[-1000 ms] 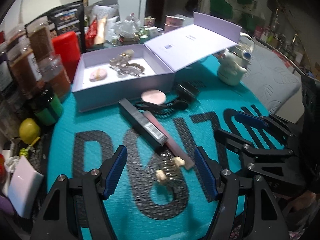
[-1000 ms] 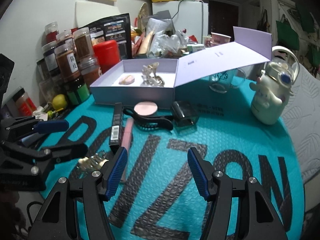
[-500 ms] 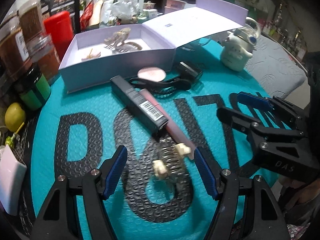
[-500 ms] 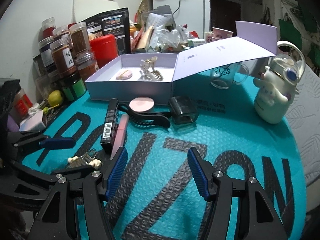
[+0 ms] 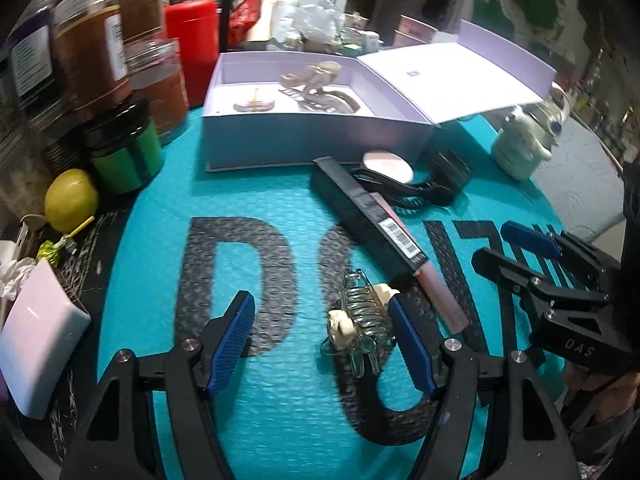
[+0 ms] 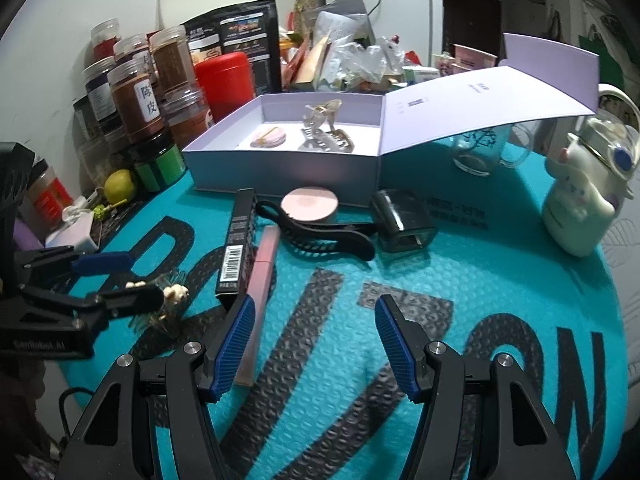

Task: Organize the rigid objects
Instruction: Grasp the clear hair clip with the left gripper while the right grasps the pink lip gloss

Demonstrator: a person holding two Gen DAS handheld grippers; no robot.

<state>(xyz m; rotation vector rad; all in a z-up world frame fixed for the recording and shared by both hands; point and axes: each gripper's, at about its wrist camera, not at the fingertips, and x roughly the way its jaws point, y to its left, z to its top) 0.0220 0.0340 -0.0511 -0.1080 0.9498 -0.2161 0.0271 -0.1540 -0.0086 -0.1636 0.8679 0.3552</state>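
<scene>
A clear hair clip point(image 5: 360, 320) with cream ends lies on the teal mat between my left gripper's point(image 5: 322, 344) open fingers, close against the right-hand one. The right wrist view shows the same clip point(image 6: 168, 304) behind the left gripper point(image 6: 136, 278). My right gripper point(image 6: 314, 336) stands open over bare mat, a pink tube point(image 6: 260, 292) beside its left finger. A long black box point(image 5: 364, 216), pink compact point(image 5: 386, 160), black hair clip point(image 5: 412, 192) and small dark case point(image 5: 448, 164) lie before the open lavender box point(image 5: 312, 136), which holds a tan clip point(image 5: 320, 80).
Spice jars point(image 5: 88, 48), a red canister point(image 5: 192, 40), a green jar point(image 5: 124, 156) and a lemon point(image 5: 70, 200) crowd the left edge. A white block point(image 5: 36, 344) lies near left. A white character bottle point(image 6: 580, 204) and glass mug point(image 6: 488, 148) stand at right.
My left gripper has come lower and closer to the mat, and the clear clip now sits by its right finger instead of mid-gap. The right gripper has edged forward slightly.
</scene>
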